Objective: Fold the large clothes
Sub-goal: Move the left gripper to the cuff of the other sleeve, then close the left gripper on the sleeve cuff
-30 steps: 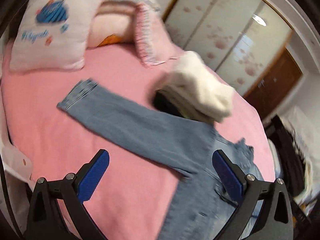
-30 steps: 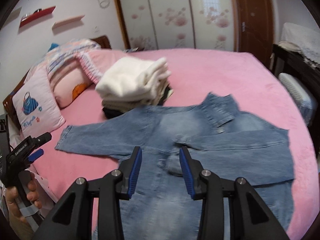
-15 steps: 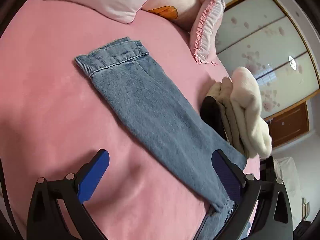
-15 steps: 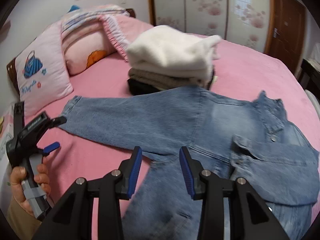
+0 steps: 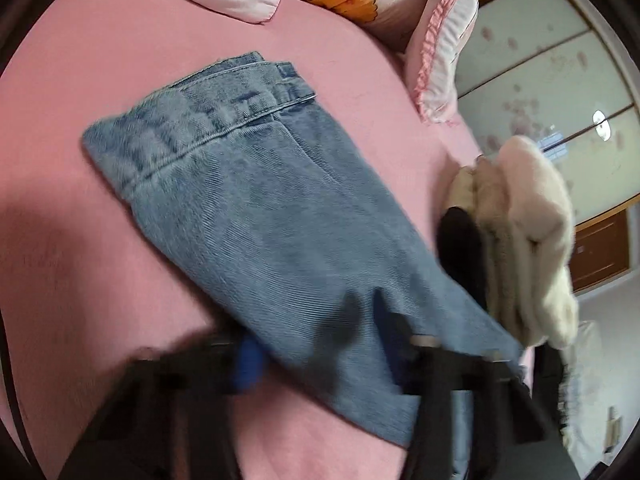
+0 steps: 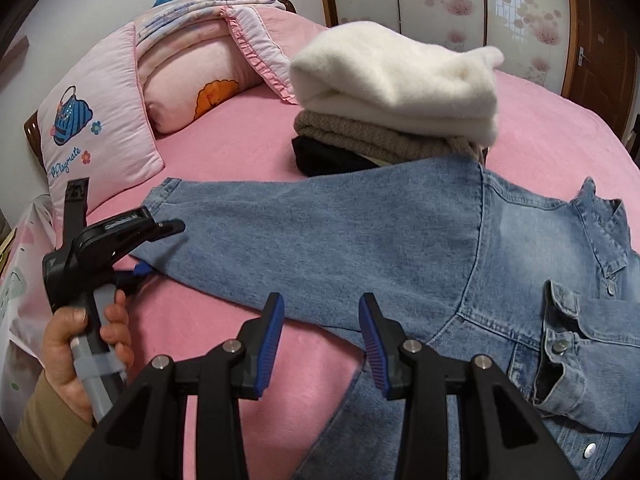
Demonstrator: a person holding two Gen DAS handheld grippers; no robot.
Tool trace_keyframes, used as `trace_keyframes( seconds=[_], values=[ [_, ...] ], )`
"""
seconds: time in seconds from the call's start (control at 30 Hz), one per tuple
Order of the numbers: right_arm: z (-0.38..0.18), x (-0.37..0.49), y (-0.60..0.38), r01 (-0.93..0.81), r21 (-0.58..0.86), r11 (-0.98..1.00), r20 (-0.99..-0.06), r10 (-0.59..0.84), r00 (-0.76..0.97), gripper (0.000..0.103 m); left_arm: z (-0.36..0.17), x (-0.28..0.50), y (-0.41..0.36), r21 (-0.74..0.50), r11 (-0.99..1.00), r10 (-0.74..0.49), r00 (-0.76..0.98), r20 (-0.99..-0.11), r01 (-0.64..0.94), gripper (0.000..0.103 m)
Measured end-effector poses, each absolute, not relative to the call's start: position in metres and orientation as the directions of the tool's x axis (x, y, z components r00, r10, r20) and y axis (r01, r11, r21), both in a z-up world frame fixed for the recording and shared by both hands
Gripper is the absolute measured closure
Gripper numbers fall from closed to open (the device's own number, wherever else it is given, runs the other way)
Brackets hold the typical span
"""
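**Q:** Pink bedding fills most of both views, is that right?

**A:** Yes. It is a bed [image 6: 224, 148] with a pink sheet. Pink pillows [image 6: 100, 120] are piled at its head, and wardrobe doors [image 6: 440, 0] with a flower print stand behind it. A denim jacket [image 6: 400, 248] lies spread flat on the sheet, collar to the right. One sleeve [image 5: 260, 220] is stretched out towards the pillows, and its cuff [image 5: 200, 120] lies flat on the sheet.

**Q:** What else is on the bed?

**A:** A stack of folded clothes [image 6: 392, 92] sits just behind the jacket: a fluffy white piece on top, a beige knit under it and something black at the bottom. The jacket's shoulder reaches the foot of the stack.

**Q:** What are the tongs doing?

**A:** The left gripper [image 6: 158, 248], held in a hand [image 6: 80, 352], is down at the sleeve, a little way in from the cuff. Its jaws have just been closing, with the denim of the sleeve between them. Its own camera shows the fingers as a blur, so I cannot tell whether the pads are pressing on the cloth.

**Q:** And the right one?

**A:** The right gripper [image 6: 322, 340] is partly open, with a clear gap between its blue pads and nothing in them. It hangs over the near edge of the sleeve, close to the armpit.
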State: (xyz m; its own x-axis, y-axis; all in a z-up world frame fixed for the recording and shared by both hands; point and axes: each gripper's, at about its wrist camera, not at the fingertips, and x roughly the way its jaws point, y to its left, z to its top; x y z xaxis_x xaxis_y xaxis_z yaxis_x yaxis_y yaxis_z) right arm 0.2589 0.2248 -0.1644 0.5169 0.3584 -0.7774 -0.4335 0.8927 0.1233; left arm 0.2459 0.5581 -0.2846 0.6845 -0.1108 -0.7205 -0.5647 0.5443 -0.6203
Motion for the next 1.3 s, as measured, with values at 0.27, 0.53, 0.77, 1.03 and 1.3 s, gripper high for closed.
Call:
trace_keyframes(
  seconds=[0.27,0.53,0.77,1.03,1.3],
  values=[
    [-0.171,0.262,0.201,-0.391,0.104,0.915,-0.791,0.314,0.525,0.064,-0.255,0.249,0.537,-0.505,0.672,-0.013,0.674,-0.739,-0.541,0.095],
    [-0.166,0.265,0.186,-0.355,0.099,0.930,-0.786,0.292,0.545,0.064,-0.214,0.251,0.516,-0.400,0.769,0.062,0.681,-0.730,-0.499,0.095],
    [-0.156,0.257,0.180,-0.361,0.093,0.928,-0.776,0.294,0.558,0.064,-0.165,0.243,0.475,-0.268,0.854,0.151,0.706,-0.692,-0.446,0.095],
    [-0.138,0.244,0.126,-0.292,0.117,0.949,-0.750,0.277,0.600,0.064,-0.091,0.244,0.352,-0.110,0.971,0.116,0.816,-0.567,-0.214,0.095],
    [-0.141,0.224,-0.003,-0.061,0.141,0.988,-0.761,0.148,0.631,0.064,-0.080,0.261,0.150,-0.018,0.983,-0.160,0.816,-0.556,0.181,0.095]
  ],
)
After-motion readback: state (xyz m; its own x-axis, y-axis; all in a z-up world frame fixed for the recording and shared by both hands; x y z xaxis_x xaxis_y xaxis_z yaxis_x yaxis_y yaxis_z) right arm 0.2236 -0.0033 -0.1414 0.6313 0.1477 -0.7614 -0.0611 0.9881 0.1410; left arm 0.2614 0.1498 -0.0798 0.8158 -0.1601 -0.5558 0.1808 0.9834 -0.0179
